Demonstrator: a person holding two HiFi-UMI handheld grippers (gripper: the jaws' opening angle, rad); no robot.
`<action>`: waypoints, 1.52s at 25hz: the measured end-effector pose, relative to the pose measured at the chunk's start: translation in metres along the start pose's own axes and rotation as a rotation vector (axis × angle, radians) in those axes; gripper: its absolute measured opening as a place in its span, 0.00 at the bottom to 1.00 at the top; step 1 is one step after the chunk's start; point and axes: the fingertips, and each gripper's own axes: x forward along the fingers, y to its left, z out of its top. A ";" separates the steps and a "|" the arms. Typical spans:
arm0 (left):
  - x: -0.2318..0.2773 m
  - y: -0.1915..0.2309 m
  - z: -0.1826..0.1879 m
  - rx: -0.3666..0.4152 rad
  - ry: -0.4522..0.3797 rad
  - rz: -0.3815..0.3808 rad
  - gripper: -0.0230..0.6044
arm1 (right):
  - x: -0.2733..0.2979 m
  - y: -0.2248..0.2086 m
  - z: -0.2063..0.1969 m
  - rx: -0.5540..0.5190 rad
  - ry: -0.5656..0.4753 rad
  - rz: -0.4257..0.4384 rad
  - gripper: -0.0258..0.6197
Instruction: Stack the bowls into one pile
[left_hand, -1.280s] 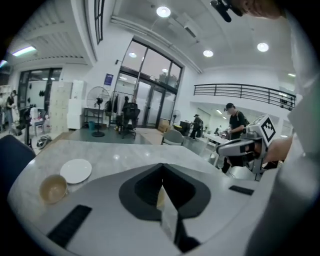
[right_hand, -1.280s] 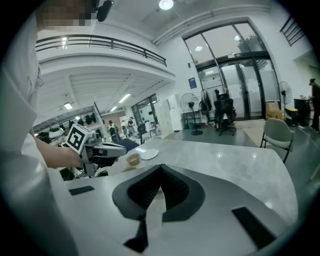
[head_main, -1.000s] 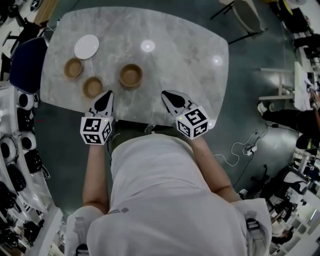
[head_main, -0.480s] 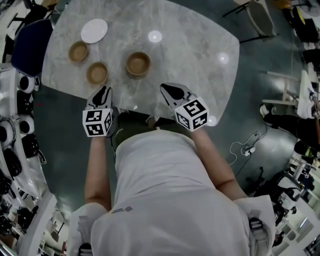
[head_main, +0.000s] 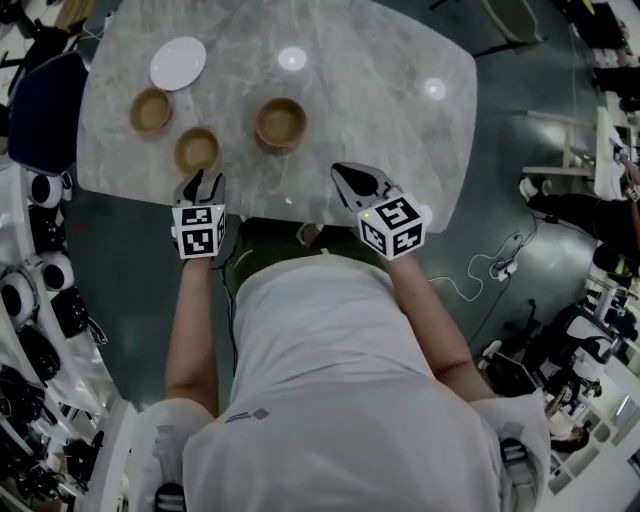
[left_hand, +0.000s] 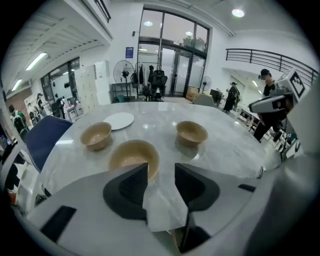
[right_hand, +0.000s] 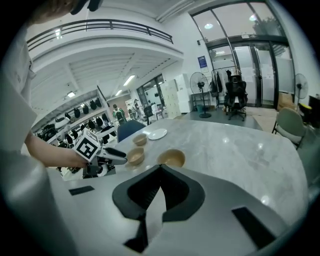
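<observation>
Three round, matte tan bowls, possibly wood though the finish is hard to judge, are sitting apart from one another on the glossy grey marble-patterned desk (head_main: 380, 110) with its rounded corners, none of them stacked. The nearest small tan bowl (head_main: 197, 150) is lying close to the near edge, the far small tan bowl (head_main: 151, 110) is sitting up-left of it beside a flat round white plate (head_main: 178, 63), and the wider tan bowl (head_main: 280, 123) is resting off to the right. The left claw (head_main: 200, 183) is hanging over the desk's near edge, pitching steeply downward and aiming at the nearest small tan bowl. Its black wedge-shaped jaws have just been opening and are standing well apart with nothing between them, the bowl's rim showing just beyond one jaw's tip in the left gripper view. The right claw (head_main: 345, 175) is hovering over the near edge farther right, tilting down more gently, its jaws meeting at the tips and holding nothing. The person's bare forearms (head_main: 190, 310) are reaching forward behind the claws.
</observation>
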 end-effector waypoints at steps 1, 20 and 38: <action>0.005 0.003 -0.003 0.020 0.015 -0.006 0.29 | 0.000 0.000 -0.001 0.011 0.001 -0.014 0.06; 0.036 0.008 -0.010 0.263 0.096 -0.053 0.09 | -0.019 -0.004 -0.009 0.113 -0.023 -0.164 0.06; 0.032 0.005 0.045 0.363 0.050 -0.011 0.05 | -0.031 -0.024 -0.001 0.166 -0.098 -0.184 0.06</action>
